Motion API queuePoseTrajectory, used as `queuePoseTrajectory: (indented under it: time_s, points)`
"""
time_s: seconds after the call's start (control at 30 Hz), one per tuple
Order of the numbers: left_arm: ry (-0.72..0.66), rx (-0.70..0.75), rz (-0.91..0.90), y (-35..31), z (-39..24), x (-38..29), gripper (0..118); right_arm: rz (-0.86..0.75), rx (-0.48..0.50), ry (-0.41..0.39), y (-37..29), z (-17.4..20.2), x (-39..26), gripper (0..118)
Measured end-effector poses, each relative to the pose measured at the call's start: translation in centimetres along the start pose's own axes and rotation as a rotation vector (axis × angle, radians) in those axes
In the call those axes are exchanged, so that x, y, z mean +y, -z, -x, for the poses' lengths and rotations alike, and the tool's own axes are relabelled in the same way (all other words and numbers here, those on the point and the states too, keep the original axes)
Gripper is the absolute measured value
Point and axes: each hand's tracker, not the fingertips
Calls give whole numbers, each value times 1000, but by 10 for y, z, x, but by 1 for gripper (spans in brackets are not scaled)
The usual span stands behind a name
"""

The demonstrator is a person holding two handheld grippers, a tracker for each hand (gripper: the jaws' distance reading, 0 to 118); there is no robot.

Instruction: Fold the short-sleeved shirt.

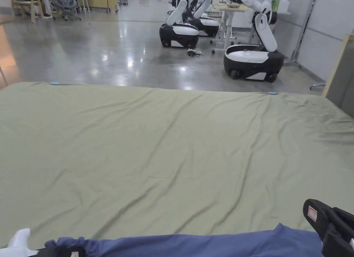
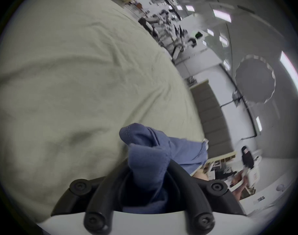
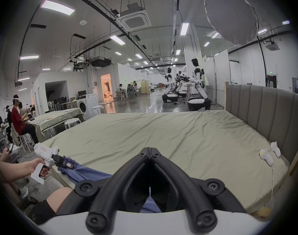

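Blue shirt (image 1: pixel 207 245) bunched in left gripper (image 2: pixel 149 169), right gripper (image 3: pixel 150 153) closed

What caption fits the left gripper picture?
Left gripper shut on bunched blue shirt above the green bedsheet.

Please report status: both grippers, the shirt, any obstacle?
Left gripper shut on blue shirt. Right gripper shut, tips together. Shirt bunched at bed edge. Nothing blocking.

A green-sheeted bed (image 1: pixel 166 140) stands on glossy grey floor (image 1: pixel 103 57) under ceiling strip lights (image 3: pixel 57 7).
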Motion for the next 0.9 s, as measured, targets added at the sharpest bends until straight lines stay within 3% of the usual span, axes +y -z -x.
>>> queuePoseTrajectory:
  time_s: [0.13, 0.27, 0.33, 0.53, 0.67, 0.9]
  points:
    - [176, 107, -46, -41, -27, 24, 6, 4, 10, 6, -1, -3, -1, 0]
    - [164, 299, -128, -80, -23, 45, 6, 0, 18, 17, -5, -7, -7, 0]
    - [208, 385, -81, -81, -28, 40, 6, 4, 24, 37, -4, -8, -12, 0]
    - [330, 223, -66, -63, -96, 23, 6, 11, 40, 66, -4, -7, -15, 0]
    - [405, 237, 26, -21, -143, 12, 6, -7, 53, 60, -10, -6, -10, 0]
    - [414, 293, 161, 69, -153, -4, 6, -41, 63, 82, -29, -6, -7, 0]
